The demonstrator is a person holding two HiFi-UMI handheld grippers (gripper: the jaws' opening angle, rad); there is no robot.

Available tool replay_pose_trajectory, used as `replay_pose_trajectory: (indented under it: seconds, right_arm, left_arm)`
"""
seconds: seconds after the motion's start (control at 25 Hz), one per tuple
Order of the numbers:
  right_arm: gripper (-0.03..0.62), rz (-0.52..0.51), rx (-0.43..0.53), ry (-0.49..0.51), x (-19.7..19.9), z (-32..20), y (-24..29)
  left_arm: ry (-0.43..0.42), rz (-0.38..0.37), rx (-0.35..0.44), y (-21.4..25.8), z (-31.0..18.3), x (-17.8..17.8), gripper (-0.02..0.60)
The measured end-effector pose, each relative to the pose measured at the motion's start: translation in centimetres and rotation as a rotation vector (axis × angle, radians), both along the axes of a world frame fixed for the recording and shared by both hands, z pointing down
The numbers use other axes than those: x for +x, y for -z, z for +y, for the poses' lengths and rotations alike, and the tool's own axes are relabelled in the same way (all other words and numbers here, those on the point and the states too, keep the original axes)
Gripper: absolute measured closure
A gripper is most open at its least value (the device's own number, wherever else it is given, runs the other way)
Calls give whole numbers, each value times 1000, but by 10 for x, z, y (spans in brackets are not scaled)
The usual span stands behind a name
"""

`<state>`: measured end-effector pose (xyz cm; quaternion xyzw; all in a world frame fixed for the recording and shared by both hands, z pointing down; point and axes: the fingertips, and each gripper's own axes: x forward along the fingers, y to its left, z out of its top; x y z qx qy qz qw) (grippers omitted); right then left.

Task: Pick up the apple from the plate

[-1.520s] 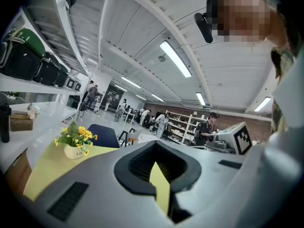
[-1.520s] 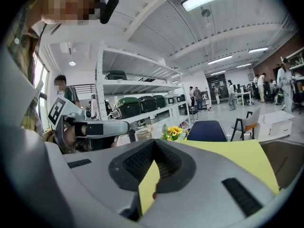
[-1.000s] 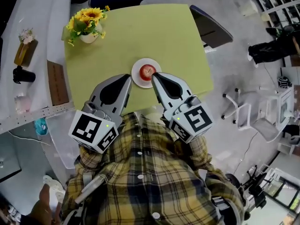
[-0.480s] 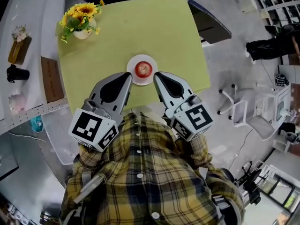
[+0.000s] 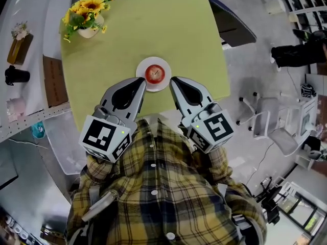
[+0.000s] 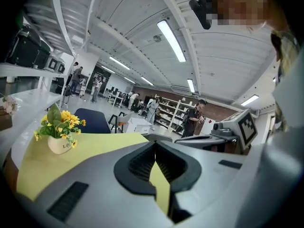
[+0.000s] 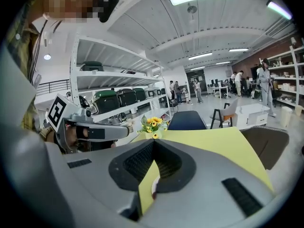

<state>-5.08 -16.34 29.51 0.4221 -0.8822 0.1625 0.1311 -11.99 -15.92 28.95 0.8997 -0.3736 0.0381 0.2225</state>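
Note:
A red apple (image 5: 155,73) sits on a small white plate (image 5: 142,67) near the front edge of the green table (image 5: 153,29). My left gripper (image 5: 142,80) is just below and left of the plate, jaws shut and empty. On the plate's other side, my right gripper (image 5: 172,79) is likewise shut and empty. In the left gripper view the gripper (image 6: 155,144) has its jaws meeting, with only green table in the slit. The right gripper view shows the closed gripper (image 7: 153,144) with a sliver of the plate (image 7: 153,186) below the tips.
A vase of sunflowers (image 5: 84,18) stands at the table's far left corner. A dark chair (image 5: 232,22) is at the table's right side. A white counter on the left holds a black cup (image 5: 15,75) and a brown board (image 5: 52,80). People stand far back in the room.
Both grippers have sunk a little toward the table's front edge. The right tip overlapped the plate's rim before and now sits just beside it. Both stay shut.

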Motion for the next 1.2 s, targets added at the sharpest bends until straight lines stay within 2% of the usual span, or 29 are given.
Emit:
replay_pose_trajectory:
  seconds: [0.28,0.52,0.68,1.0,1.2]
  right_arm:
    - [600,6,-7,-6,8,-8,-12]
    - [599,1,-51,3,10,-14,-33]
    - [599,-8,-79,4,13,-18,-42]
    - [599,1,-112,14,20,-24,-57]
    - [599,3,-126,8,25,-28,-69]
  left_arm:
    - [-34,-3,-27,-18,-2,13,572]
    - [-45,-5,-66,-42,-5,17,571]
    - [-49,-14,-77,-55,-9,20,520]
    - [-51,-53,-100,-80,-14,28,466]
    - [-81,-95,-85,-99,-18,36,391]
